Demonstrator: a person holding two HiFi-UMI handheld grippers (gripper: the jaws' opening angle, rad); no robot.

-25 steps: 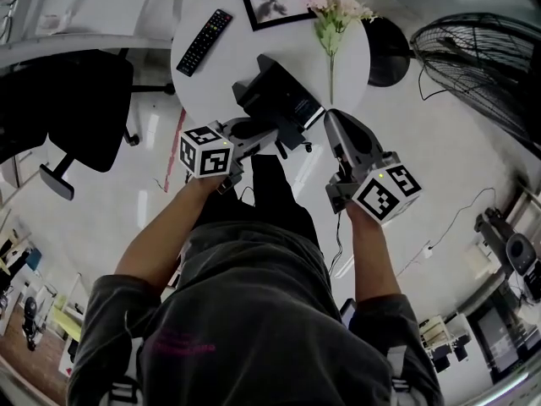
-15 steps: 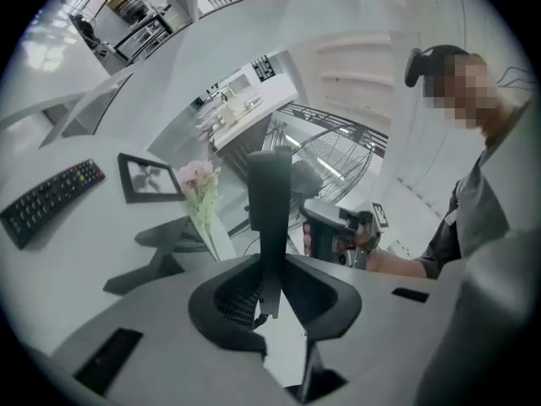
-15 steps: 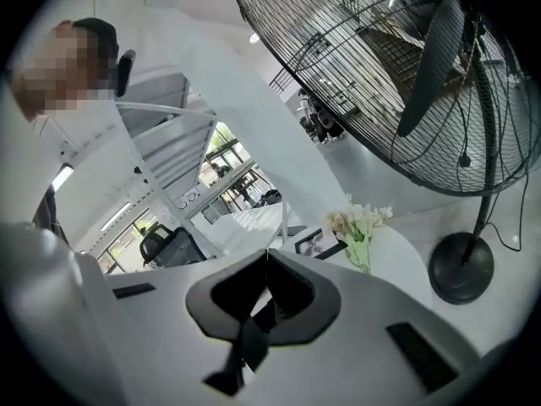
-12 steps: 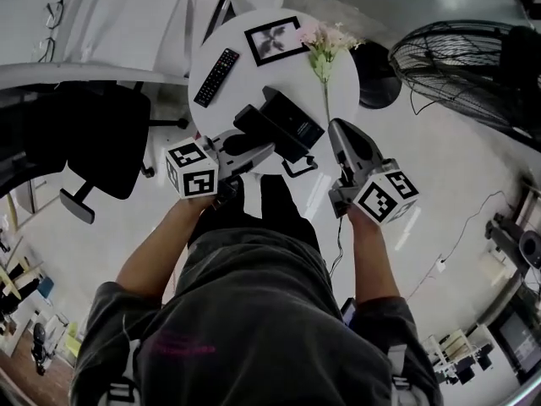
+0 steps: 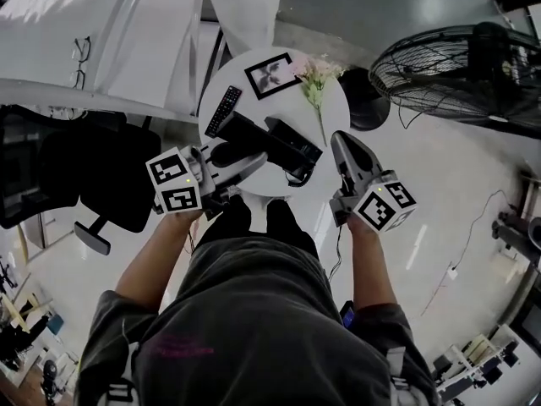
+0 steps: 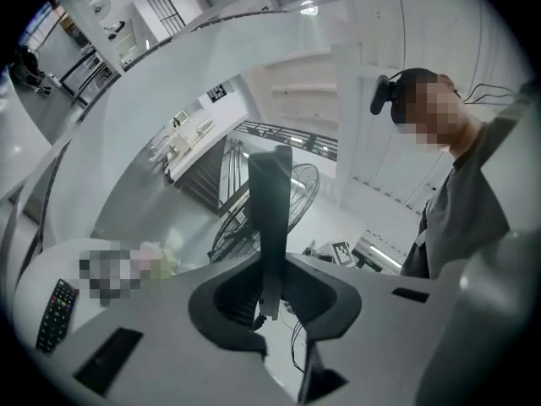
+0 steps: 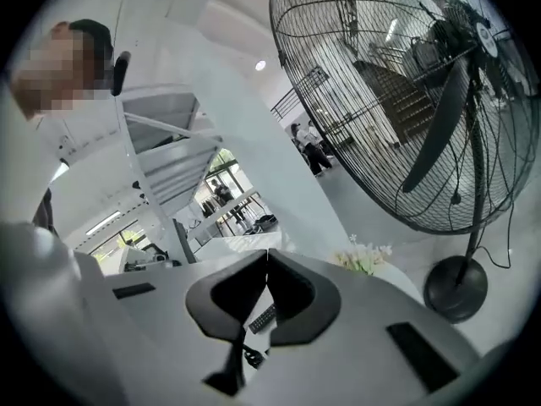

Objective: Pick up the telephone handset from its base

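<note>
The left tongs [image 6: 272, 271] are clamped on the handset [image 6: 269, 201], which hangs in the air above the round surface [image 5: 331, 108]. The right tongs [image 7: 267, 259] are pressed together, empty. If the cord [image 5: 296, 176] goes taut, it could drag the base [image 5: 297, 146] off the edge

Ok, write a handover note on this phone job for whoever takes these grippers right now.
Left gripper: shut on the handset, which stands upright between its jaws.
Right gripper: shut, empty, beside the round table.
Base: on the table, near the remote and flowers.
Done: handset gripped and off its base.
Left: probably only to hold it steady.
</note>
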